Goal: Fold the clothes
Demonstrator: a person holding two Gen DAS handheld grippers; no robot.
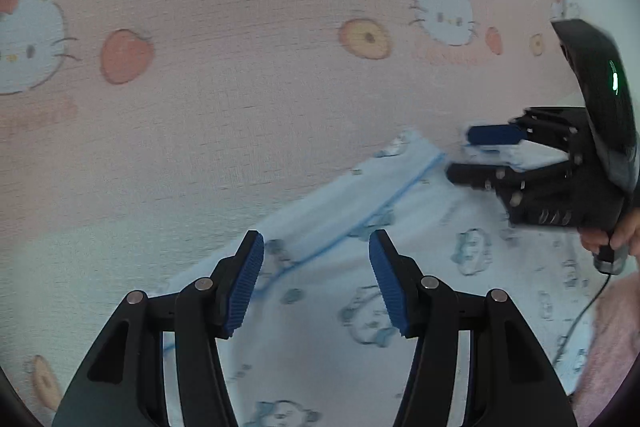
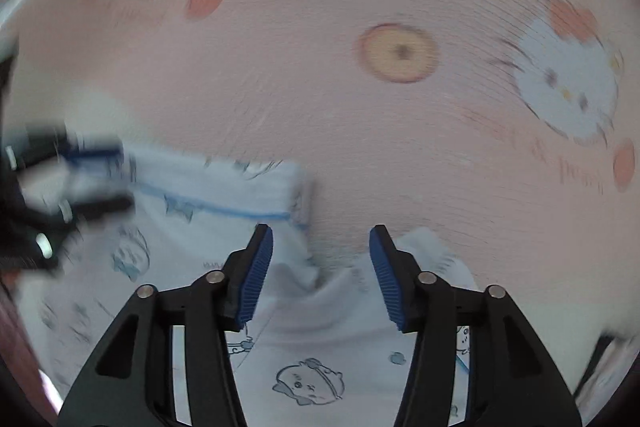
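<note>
My left hand-held gripper [image 1: 316, 247] and right hand-held gripper [image 2: 321, 241] hang with jaws apart, empty, over the pale blue garment [image 1: 420, 267] on the pink sheet [image 1: 240, 67].

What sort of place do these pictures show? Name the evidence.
Probably a bed in a home bedroom: a pink cartoon-cat sheet covers the whole surface, and a pale blue printed garment lies on it for folding.

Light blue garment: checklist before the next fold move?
1. left gripper open, nothing pinched: ok.
2. right gripper open, nothing pinched: ok.
3. garment flat on pink sheet: not ok, puckered under the right gripper.
4. blue-trimmed edge in view: ok.
5. Right wrist view sharp: not ok, blurred.
6. cable clear of garment: cannot tell.
</note>
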